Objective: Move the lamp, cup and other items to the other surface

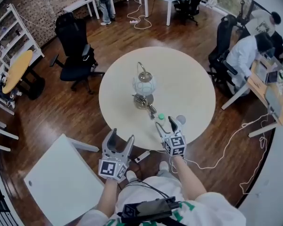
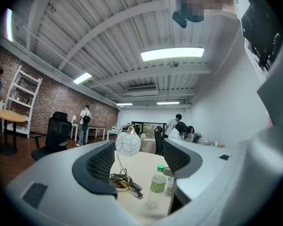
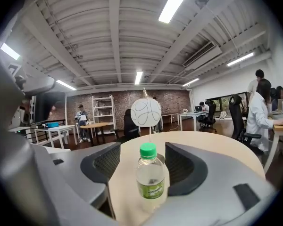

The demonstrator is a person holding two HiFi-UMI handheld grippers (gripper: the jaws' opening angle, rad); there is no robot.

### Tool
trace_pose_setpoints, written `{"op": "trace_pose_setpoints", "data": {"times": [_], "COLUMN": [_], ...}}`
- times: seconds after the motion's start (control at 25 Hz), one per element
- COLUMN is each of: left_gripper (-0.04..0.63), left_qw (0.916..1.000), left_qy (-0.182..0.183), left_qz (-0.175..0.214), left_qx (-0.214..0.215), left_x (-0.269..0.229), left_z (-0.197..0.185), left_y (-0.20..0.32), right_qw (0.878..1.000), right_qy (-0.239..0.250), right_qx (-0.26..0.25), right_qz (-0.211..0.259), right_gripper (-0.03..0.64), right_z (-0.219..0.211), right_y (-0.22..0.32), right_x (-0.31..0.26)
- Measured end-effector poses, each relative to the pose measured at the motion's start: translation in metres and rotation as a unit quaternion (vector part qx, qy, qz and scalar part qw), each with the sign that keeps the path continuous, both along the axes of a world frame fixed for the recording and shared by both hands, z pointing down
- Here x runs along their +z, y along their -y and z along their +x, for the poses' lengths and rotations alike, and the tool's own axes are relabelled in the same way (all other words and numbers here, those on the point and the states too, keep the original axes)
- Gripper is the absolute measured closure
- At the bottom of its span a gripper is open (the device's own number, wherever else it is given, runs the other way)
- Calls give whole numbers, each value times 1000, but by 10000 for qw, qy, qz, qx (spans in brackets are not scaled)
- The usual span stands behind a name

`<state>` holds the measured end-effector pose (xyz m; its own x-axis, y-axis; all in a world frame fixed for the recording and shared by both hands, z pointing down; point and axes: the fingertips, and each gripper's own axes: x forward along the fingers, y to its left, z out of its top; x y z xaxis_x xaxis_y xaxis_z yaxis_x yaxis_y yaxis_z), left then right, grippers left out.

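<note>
— What's on the round cream table (image 1: 193, 74)?
— Mid-table stands a lamp (image 1: 144, 85): white globe shade with looping lines, thin arched stem, brassy base with its cord coiled on top
— And the grippers?
— The left gripper (image 1: 121, 135) gapes empty off the near rim. The right gripper (image 1: 165, 123) is spread around a clear, green-capped bottle (image 3: 151, 180), pads clear of it; a small pale cup (image 2: 170, 184) sits just beside

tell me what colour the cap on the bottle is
Green. The bottle cap shows best in the right gripper view.
</note>
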<state>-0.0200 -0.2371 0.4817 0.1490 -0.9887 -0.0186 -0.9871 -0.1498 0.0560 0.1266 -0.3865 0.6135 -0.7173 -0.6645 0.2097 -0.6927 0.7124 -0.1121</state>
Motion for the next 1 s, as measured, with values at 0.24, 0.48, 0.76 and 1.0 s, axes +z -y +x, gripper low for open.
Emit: {"op": "trace_pose_setpoints", "data": {"times": [0.24,0.48,0.76,1.0], "left_gripper": [287,287,287,287], "left_qw": [9998,9996,9998,9998], "left_qy": [1,-21,-67,-116], "left_qz": [10,37,116,156], "left_qx": [-187,-264,-114,13], "left_x": [-4,-8,-11,-10], "left_z": [-7,-7,7,21], "left_y": [-9,-13,-10,-10], "right_qw": [9995,9971,9985,9983], "right_qy": [-169,-602,-198,120], "right_qx": [-228,-438,-505,-536], "right_qz": [-137,-133,51,200], "right_gripper": [319,446,446,446], "right_z": [-22,-25,-14,4], "right_y": [21,20,6,-15], "right_x": [12,14,-24,-66]}}
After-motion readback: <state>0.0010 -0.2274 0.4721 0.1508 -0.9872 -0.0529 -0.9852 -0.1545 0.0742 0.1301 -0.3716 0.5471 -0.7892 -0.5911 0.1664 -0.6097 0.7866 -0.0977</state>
